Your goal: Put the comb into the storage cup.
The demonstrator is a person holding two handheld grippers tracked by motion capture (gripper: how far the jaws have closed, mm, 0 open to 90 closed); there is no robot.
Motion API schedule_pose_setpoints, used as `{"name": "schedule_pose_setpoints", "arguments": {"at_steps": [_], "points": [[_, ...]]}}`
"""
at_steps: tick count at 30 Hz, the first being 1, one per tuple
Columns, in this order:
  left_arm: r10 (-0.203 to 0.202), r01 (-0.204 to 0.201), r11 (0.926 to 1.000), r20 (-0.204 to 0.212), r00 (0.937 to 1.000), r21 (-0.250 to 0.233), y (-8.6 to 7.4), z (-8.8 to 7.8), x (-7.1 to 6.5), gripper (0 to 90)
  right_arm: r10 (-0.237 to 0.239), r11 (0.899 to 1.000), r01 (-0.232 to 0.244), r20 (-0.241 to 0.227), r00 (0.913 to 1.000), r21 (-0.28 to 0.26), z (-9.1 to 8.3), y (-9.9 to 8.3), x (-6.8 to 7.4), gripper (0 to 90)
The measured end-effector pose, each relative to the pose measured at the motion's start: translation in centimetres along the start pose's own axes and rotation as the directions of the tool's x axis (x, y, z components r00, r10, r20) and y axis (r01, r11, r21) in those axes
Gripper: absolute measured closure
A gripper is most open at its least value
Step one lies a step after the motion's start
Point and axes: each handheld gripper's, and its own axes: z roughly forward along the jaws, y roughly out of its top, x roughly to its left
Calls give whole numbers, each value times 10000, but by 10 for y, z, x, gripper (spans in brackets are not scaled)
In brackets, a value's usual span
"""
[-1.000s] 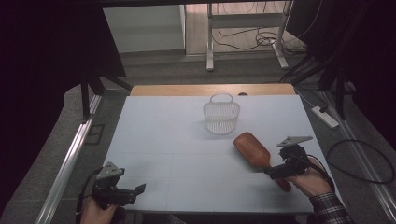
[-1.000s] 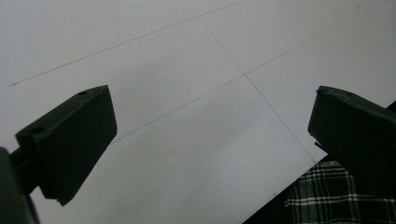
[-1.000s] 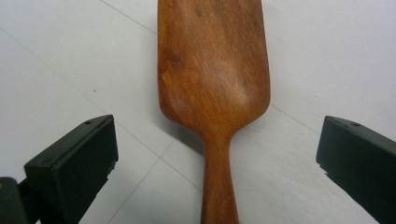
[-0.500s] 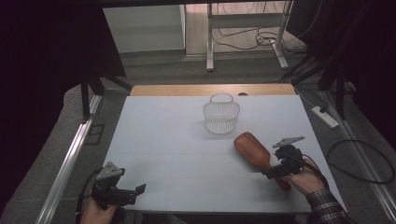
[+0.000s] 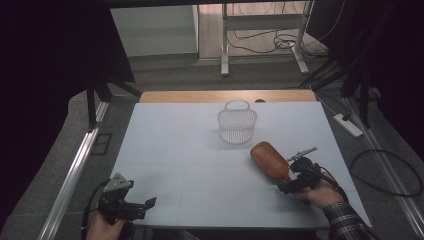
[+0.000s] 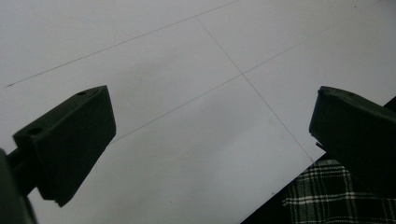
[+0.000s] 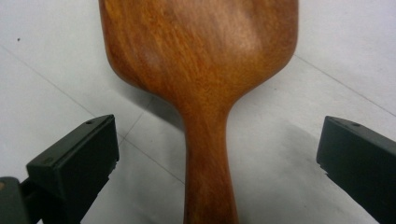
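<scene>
Basket of white plastic mesh stands just beyond the brown wooden paddle brush, nothing between them. Left gripper gapes over bare table. Right gripper straddles the brush's handle, jaws wide, not touching.

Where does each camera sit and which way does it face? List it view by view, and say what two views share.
High view: fixed above the person's side, looking forward and down on the table; shows both hands, the left gripper, right gripper, the wooden brush and the basket.
Left gripper view: rides the left gripper, looking along its open jaws at bare table; a plaid sleeve shows.
Right gripper view: rides the right gripper, open jaws either side of the brush handle.
Shared: high and right gripper views both show the brush.
</scene>
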Motion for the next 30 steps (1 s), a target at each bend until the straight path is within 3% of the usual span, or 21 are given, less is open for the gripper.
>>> {"name": "schedule_pose_setpoints", "arguments": {"at_steps": [2,8,19,23,26,30], "points": [[1,-1,10000,-1,10000,-4,0,0,0,9,-112,9999,111,79,9999,65,1,0,1,23],[31,-31,10000,4,10000,23,0,0,0,9,-333,9994,331,205,9992,108,0,1,3,213],[65,-65,10000,-33,10000,74,0,1,-1,5,-354,9994,353,-227,9991,-42,-4,3,2,680],[87,-86,9999,-74,9999,105,1,1,-1,4,-324,9994,328,-309,9990,112,-3,3,1,704],[75,-74,9999,-110,9999,113,1,1,-1,1,21,9999,-15,-559,9984,110,-4,2,0,716],[36,-34,9999,-99,9999,114,1,1,-1,2,-89,9999,86,-455,9989,-66,-5,1,1,720]]}}
